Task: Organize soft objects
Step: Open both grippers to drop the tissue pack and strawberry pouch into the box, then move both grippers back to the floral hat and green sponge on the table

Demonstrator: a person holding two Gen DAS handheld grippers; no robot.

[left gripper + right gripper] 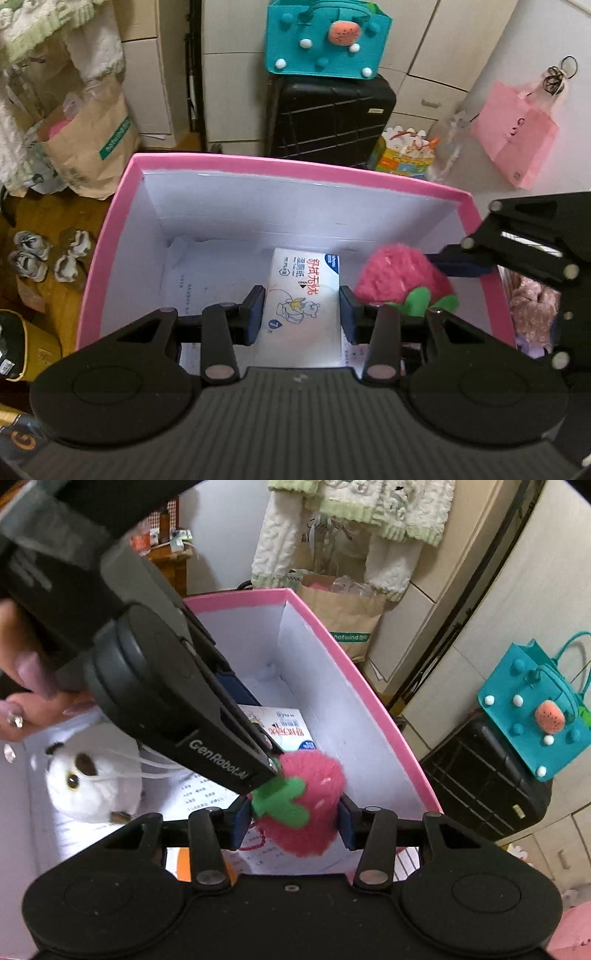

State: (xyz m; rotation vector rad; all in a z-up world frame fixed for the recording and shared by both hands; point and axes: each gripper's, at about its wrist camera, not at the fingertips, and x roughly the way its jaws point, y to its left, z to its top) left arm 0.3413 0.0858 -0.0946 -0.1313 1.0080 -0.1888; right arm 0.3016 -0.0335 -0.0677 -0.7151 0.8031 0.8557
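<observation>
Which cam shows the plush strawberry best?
Right wrist. The plush strawberry sits centred between the right gripper pads, green leaf and pink body in plain sight, over the pink box. The left wrist view shows it only off to the side, partly hidden behind the gripper.

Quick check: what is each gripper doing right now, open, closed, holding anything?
Left gripper: closed on the tissue pack.
Right gripper: plush strawberry between its jaws; grip cannot be told.
</observation>
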